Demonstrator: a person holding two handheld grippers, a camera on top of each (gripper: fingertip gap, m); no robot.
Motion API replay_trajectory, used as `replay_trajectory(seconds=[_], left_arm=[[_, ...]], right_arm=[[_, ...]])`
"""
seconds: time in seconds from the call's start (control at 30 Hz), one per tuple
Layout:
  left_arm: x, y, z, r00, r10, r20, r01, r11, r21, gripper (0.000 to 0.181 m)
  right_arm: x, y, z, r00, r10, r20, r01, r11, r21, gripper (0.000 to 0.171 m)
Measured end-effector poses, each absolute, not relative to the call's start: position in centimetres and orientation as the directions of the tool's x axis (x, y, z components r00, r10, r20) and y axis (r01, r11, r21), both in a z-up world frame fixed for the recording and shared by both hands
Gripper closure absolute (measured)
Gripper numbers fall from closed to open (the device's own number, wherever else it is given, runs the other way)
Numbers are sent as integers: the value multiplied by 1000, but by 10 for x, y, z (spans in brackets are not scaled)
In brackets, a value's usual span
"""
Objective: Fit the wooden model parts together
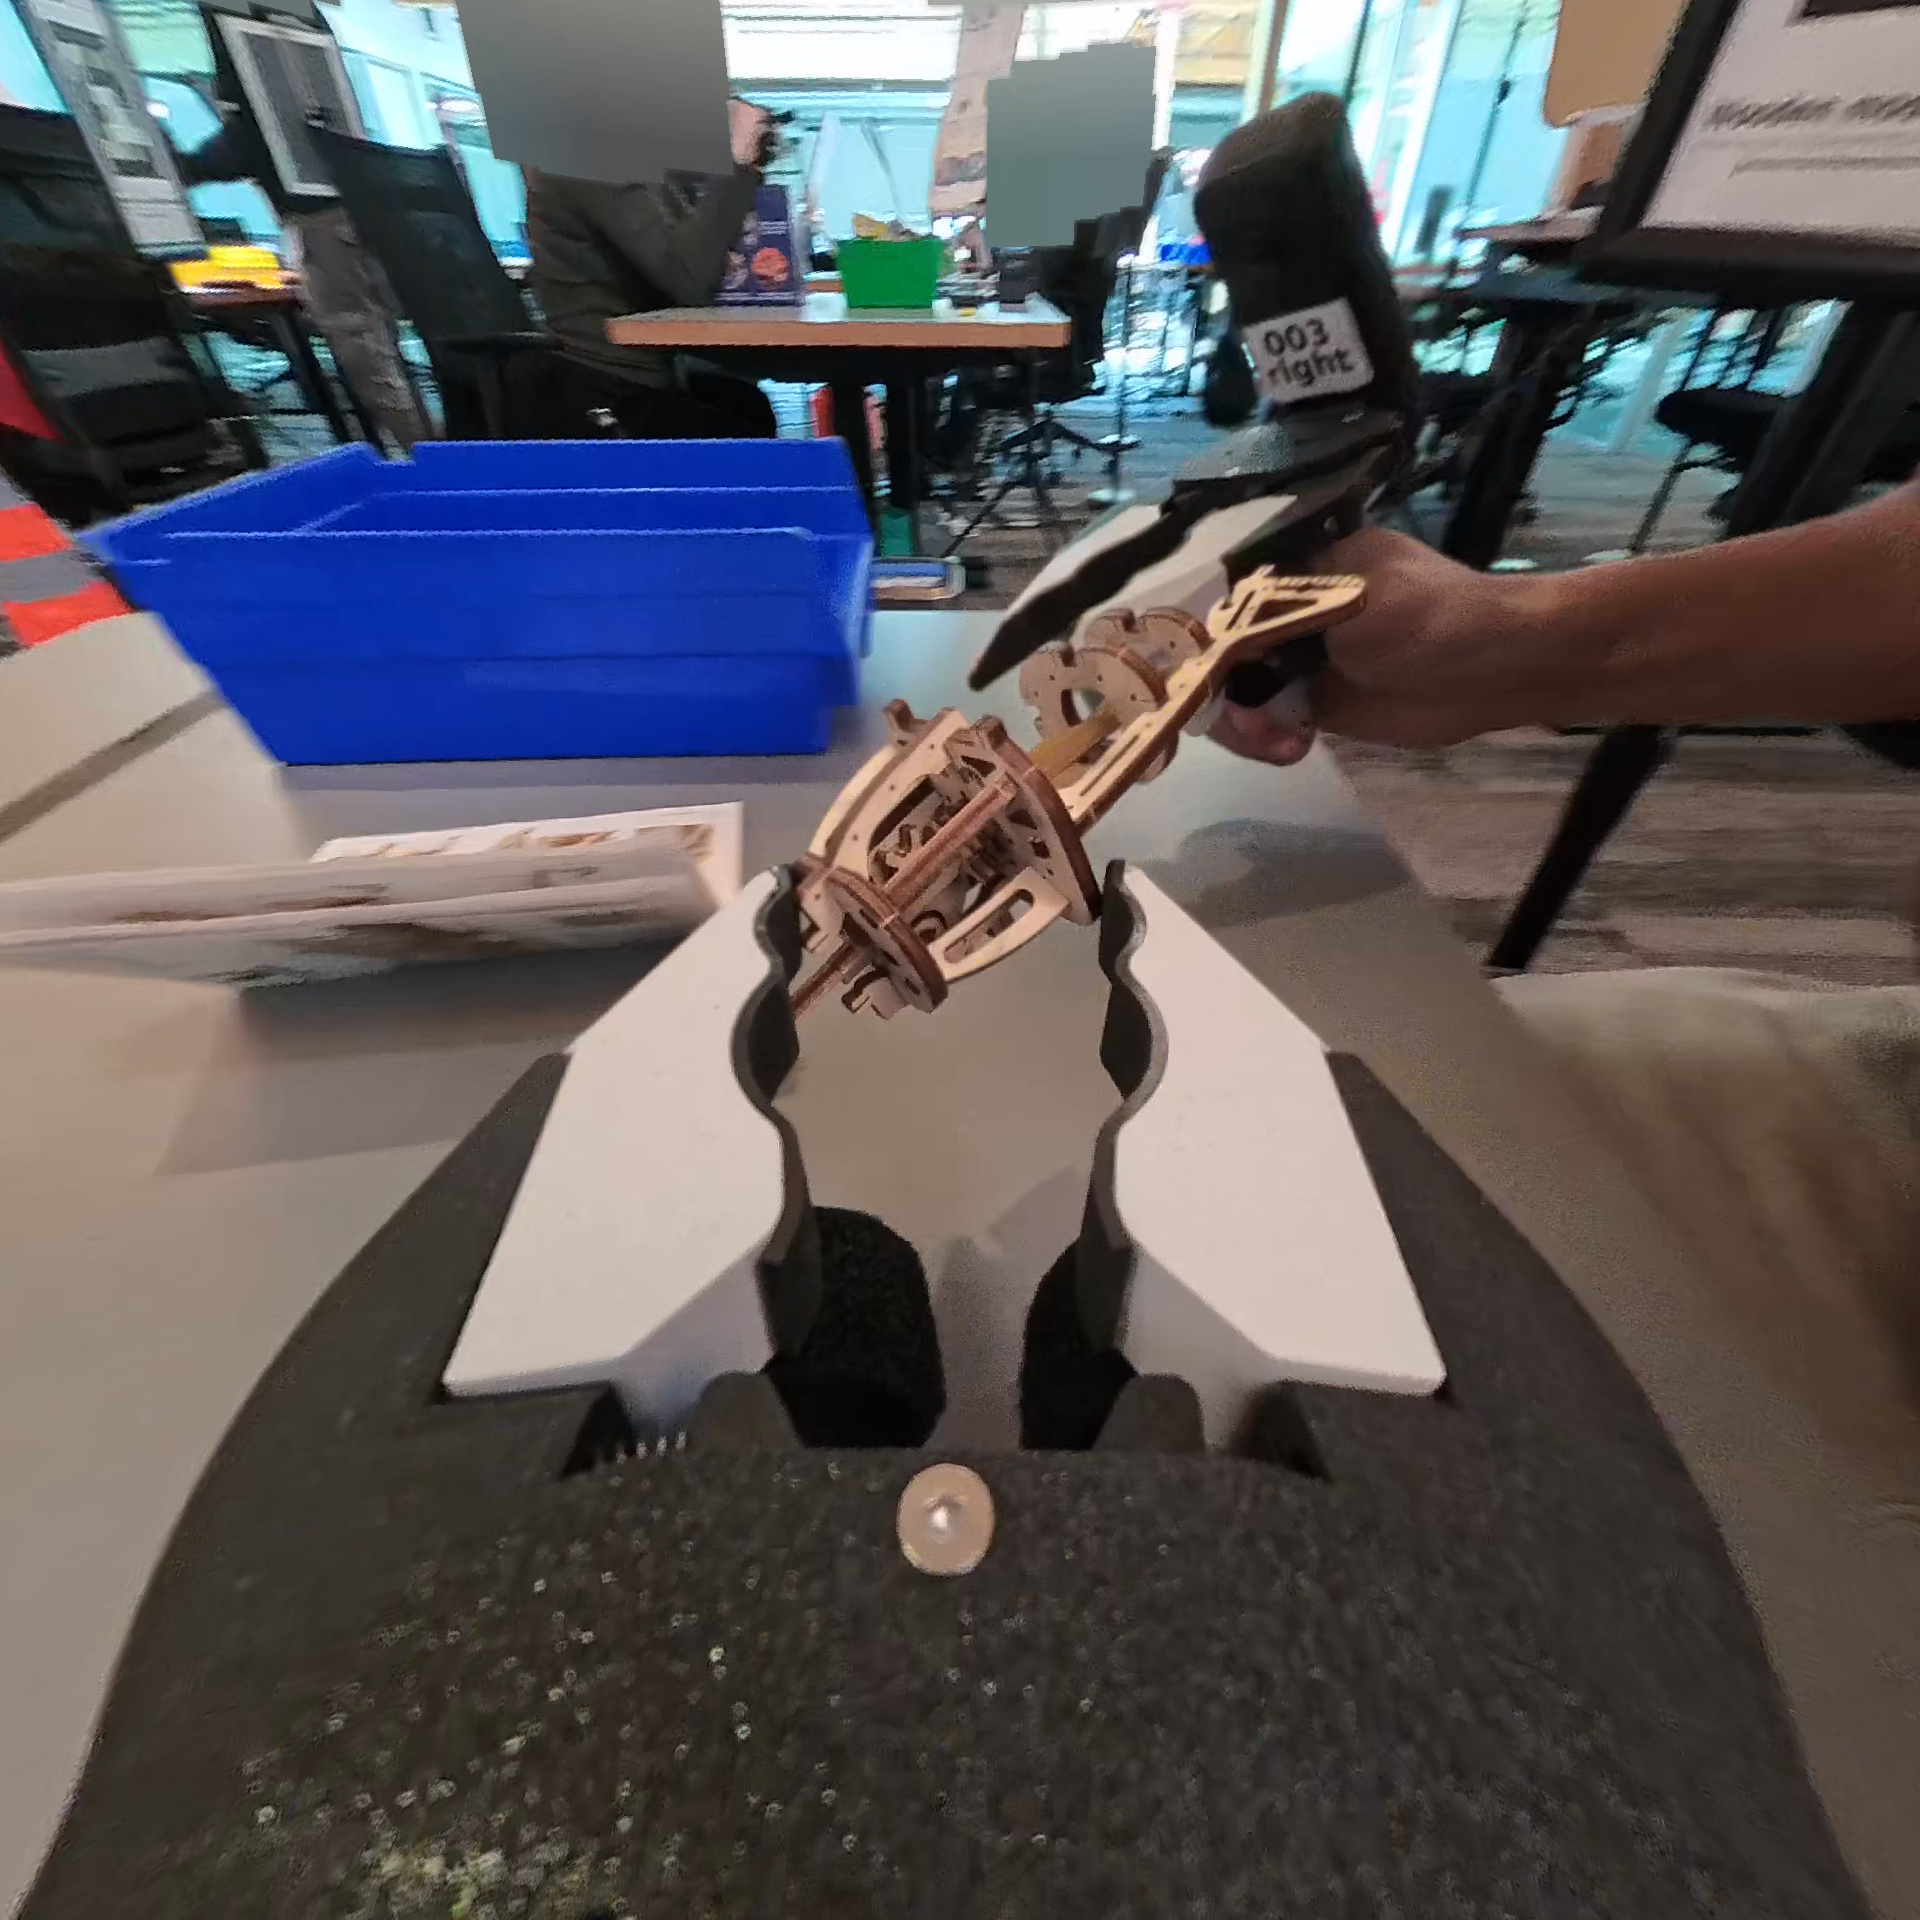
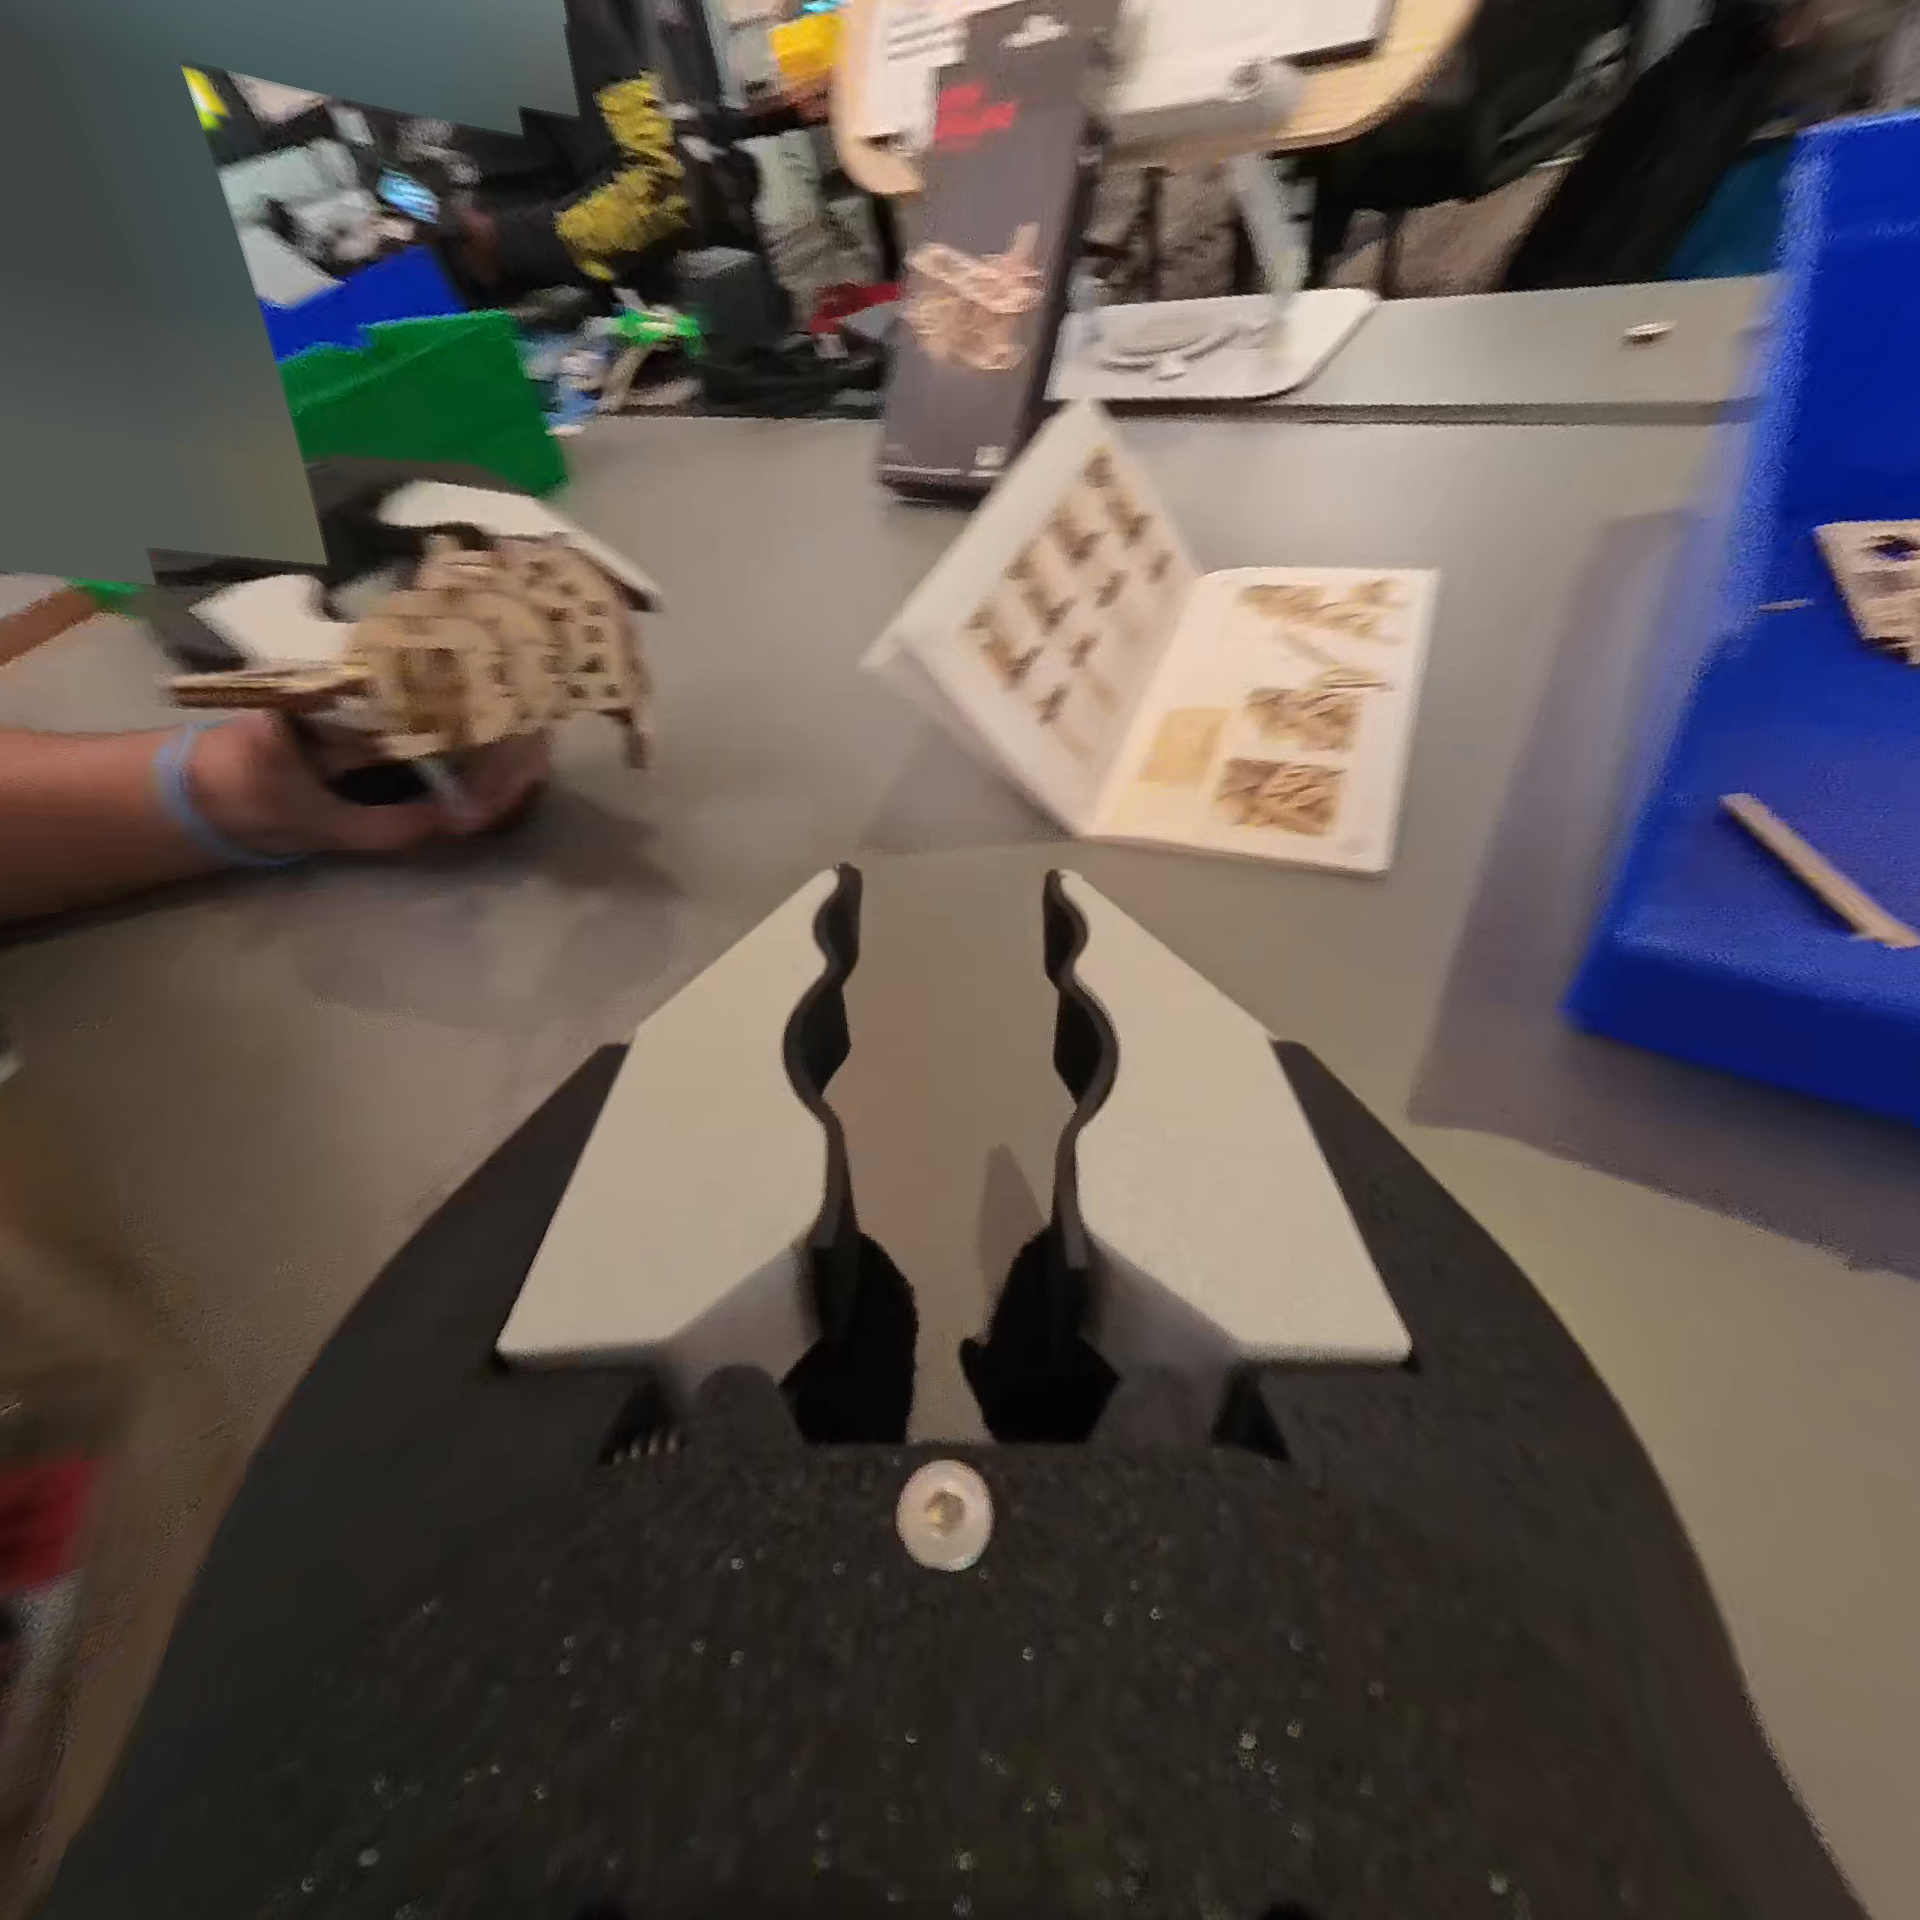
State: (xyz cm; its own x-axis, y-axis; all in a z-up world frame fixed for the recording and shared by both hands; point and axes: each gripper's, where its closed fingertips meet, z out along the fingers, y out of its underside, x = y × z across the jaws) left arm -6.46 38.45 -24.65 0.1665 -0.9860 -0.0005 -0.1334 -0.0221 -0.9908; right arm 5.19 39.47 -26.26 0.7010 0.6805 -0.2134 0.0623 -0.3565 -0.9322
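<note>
Closest to the lens in the left wrist view, the left gripper (image 1: pixel 945 899) has its two white fingers spread wide, and their tips pinch the wooden model (image 1: pixel 935 862) from either side. The model is held clear above the grey table (image 1: pixel 156 1143) and slants up and away to the right. At far left on the table sits a blue bin (image 1: pixel 499 623), with a booklet (image 1: pixel 364 894) lying in front of it. To the right, the model's slim tail reaches close under the right gripper, which a hand (image 1: pixel 1382 655) holds by the handle.

In the right wrist view, the right gripper (image 2: pixel 951 894) is nearest, its fingers apart with only bare table showing in the gap. At far left, the other hand (image 2: pixel 343 800), with a blue band at the wrist, rests on the table, and the blurred model sits clamped between the left gripper's white fingers above it. Toward the middle a tall dark box (image 2: pixel 977 312) stands upright. Just right of it is the booklet, open with one side propped up. At the right edge the bin holds a wooden strip (image 2: pixel 1818 873) and a cut-out wooden sheet (image 2: pixel 1870 592)
</note>
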Motion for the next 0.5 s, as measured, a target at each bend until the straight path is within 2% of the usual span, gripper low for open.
replay_trajectory(seconds=[0.23, 0.37, 0.43, 0.5], left_arm=[[-92, 422, -246, 302, -953, 1, -127, -41, -991, 127], [-92, 425, -248, 293, -955, 32, -128, -72, -989, 127], [-92, 426, -247, 290, -956, 44, -121, -82, -989, 127], [-92, 427, -249, 285, -957, 57, -124, -96, -988, 127]], right_arm=[[47, 496, -294, 810, 581, -80, 207, -411, -888, 141], [26, 530, -320, 786, 612, -89, 289, -490, -822, 126], [17, 534, -332, 769, 631, -103, 326, -526, -785, 109], [18, 536, -339, 781, 623, -50, 376, -533, -758, 107]])
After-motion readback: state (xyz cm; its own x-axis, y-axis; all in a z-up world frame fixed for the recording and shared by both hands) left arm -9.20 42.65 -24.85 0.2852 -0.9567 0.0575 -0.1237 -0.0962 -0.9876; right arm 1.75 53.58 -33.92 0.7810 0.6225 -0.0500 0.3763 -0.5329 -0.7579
